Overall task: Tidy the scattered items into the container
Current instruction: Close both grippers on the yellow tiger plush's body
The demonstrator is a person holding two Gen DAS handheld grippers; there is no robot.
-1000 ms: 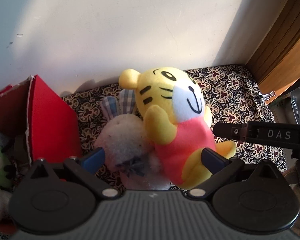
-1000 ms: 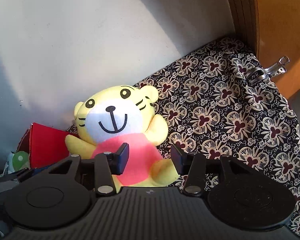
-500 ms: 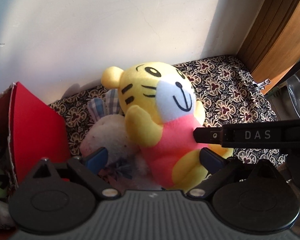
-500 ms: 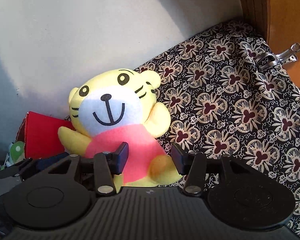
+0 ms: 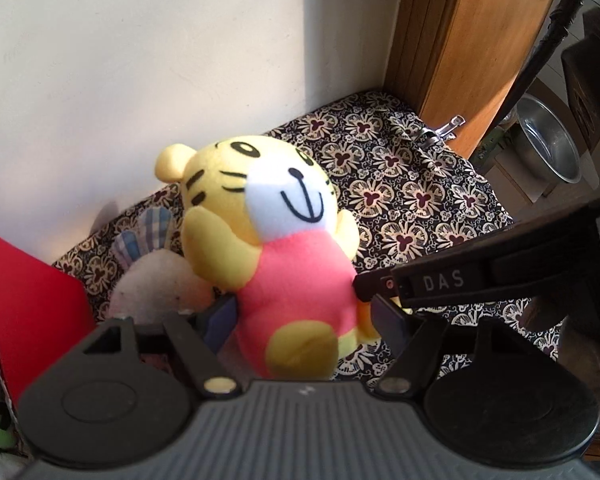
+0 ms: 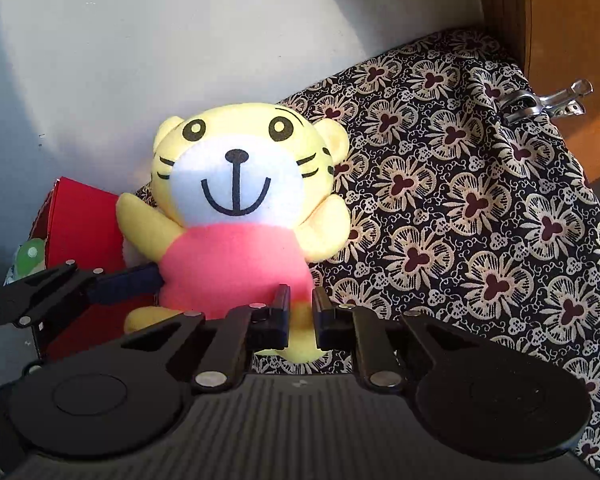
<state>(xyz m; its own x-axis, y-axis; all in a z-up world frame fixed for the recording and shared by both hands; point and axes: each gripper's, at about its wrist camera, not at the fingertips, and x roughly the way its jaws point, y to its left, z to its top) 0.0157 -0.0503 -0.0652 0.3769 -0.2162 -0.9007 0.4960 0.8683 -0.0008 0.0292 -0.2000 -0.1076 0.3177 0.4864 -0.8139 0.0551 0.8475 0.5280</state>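
Observation:
A yellow tiger plush (image 5: 284, 216) in a pink shirt sits upright on the patterned cloth (image 5: 400, 200), near the wall. My left gripper (image 5: 306, 316) straddles its pink body. The jaws are closing and both blue pads touch the plush's sides. In the right wrist view one of its fingers (image 6: 128, 280) presses the shirt from the left. My right gripper (image 6: 302, 314) is shut on the tiger plush's (image 6: 236, 184) yellow foot. One of its fingers (image 5: 440, 280) reaches in from the right. The red box (image 5: 32, 300) stands open at the left.
A white fuzzy plush (image 5: 156, 288) with plaid ears lies behind the tiger, next to the red box (image 6: 80, 224). A green toy (image 6: 30, 256) is inside the box. A metal clip (image 6: 548, 100) holds the cloth (image 6: 480, 220) by a wooden panel (image 5: 460, 40). A steel bowl (image 5: 548, 144) stands beyond the cloth's edge.
My right jaws went from half open to shut on the plush's foot. My left jaws narrowed from wide open onto its body, and the left hand rolled and shifted.

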